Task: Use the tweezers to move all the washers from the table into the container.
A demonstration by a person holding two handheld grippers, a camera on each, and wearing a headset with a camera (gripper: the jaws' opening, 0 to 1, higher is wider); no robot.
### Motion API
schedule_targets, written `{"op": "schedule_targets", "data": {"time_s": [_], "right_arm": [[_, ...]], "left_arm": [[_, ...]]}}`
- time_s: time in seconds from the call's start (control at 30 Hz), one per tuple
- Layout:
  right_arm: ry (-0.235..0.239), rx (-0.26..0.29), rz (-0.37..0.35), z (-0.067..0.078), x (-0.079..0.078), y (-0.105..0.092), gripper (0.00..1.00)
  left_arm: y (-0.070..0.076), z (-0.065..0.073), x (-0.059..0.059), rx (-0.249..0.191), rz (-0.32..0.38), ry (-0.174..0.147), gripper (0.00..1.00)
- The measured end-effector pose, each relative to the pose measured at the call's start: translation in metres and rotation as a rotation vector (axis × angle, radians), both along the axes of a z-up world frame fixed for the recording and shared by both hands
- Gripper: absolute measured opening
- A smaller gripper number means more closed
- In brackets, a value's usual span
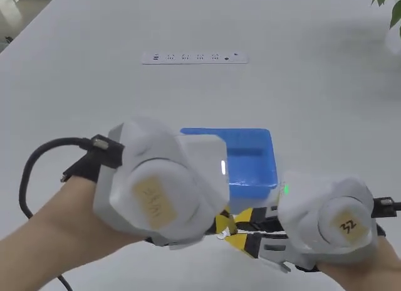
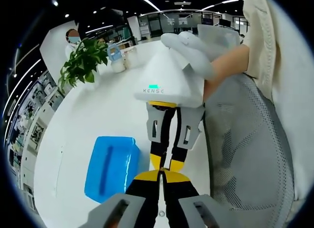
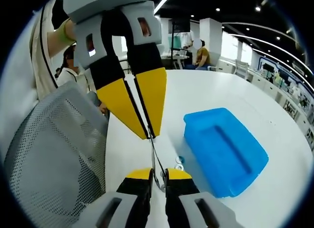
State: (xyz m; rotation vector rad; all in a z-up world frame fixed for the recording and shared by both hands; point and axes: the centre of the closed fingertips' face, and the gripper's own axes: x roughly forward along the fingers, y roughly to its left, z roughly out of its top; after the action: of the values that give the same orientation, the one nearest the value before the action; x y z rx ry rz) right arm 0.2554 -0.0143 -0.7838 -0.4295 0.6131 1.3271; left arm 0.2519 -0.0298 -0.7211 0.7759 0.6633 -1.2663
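Table [image 1: 282,90] is carrying the blue container [image 3: 225,154]. Left gripper [image 3: 148,132] and right gripper [image 3: 159,177] are meeting tip to tip, both pinching closed on the tweezers [image 3: 153,156]. Washers [image 3: 179,166] are lying on the table just beside the container.

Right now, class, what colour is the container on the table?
The container is bright blue all over, seen best in the right gripper view.

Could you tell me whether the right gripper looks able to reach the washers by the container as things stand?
Probably yes: the washers lie on bare table just ahead of the right gripper, beside the container; the left gripper pinching the tweezers may hinder.
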Motion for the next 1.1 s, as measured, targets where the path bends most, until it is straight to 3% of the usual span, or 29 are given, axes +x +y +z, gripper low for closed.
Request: {"op": "schedule_targets", "data": {"time_s": [0.1,0.27,0.33,0.37,0.4,0.47,0.63,0.83,0.93,1.1], "right_arm": [[0.004,0.000,0.000,0.003,0.000,-0.001,0.07],[0.016,0.068,-0.002,0.022,-0.002,0.008,0.11],[-0.042,0.012,-0.002,0.015,0.006,0.002,0.03],[0.024,0.037,-0.006,0.014,-0.001,0.004,0.02],[0.062,0.061,-0.032,0.013,0.000,0.004,0.02],[0.033,0.058,-0.029,0.014,0.005,0.001,0.02],[0.102,0.132,-0.126,0.015,0.013,0.000,0.01],[0.229,0.250,-0.318,0.017,0.028,-0.015,0.01],[0.299,0.339,-0.387,0.024,0.034,-0.019,0.01],[0.378,0.452,-0.445,0.042,0.039,-0.020,0.01]], "left_arm": [[-0.002,0.001,0.002,-0.007,0.004,0.009,0.00],[-0.004,0.000,0.005,-0.019,0.010,0.026,0.00],[-0.006,0.000,0.003,-0.034,0.019,0.053,0.00],[-0.007,0.000,0.005,-0.048,0.029,0.043,0.00],[-0.007,0.000,0.004,-0.062,0.045,0.061,0.00],[-0.004,0.000,0.006,-0.089,0.102,0.075,0.06],[0.011,0.000,0.006,-0.126,0.183,0.071,0.17],[0.034,0.006,0.004,-0.267,0.393,0.102,0.34],[0.042,0.009,-0.001,-0.364,0.493,0.141,0.37],[0.052,0.008,-0.009,-0.399,0.563,0.147,0.41]]}}
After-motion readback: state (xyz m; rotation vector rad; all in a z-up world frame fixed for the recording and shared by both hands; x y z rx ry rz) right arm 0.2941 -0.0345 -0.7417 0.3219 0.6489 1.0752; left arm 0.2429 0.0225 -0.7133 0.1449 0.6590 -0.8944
